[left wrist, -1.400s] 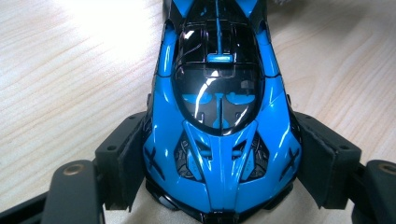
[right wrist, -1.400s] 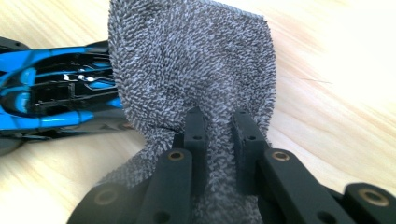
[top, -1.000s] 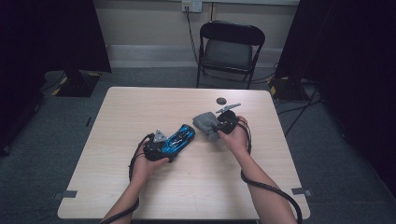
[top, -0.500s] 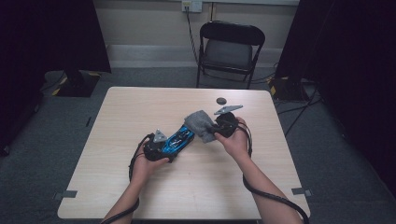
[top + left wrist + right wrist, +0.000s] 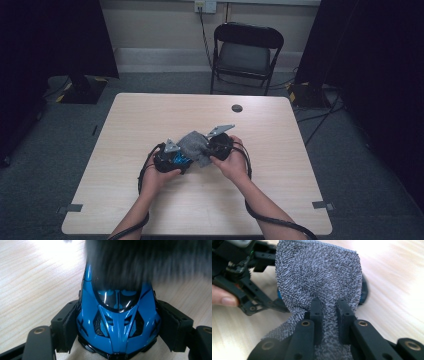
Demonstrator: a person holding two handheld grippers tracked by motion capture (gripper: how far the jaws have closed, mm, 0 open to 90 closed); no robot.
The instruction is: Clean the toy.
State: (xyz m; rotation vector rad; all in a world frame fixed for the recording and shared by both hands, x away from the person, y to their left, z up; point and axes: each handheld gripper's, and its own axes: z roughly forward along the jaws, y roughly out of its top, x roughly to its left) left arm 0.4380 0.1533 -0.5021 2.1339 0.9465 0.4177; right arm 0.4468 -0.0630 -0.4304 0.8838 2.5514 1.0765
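Observation:
A glossy blue toy car sits on the wooden table, and my left gripper is shut on its sides, both pads pressed against the body. A grey terry cloth is pinched in my right gripper and lies over the far end of the car, a dark blur at the top of the left gripper view. In the high view the cloth covers most of the car at the table's middle, with the left gripper and right gripper close together.
A small dark round object lies on the table near its far edge. A black folding chair stands behind the table. Cables trail from both grippers toward the near edge.
My right gripper has carried the grey cloth leftward, from beside the car onto it. The left gripper and the car have stayed in place.

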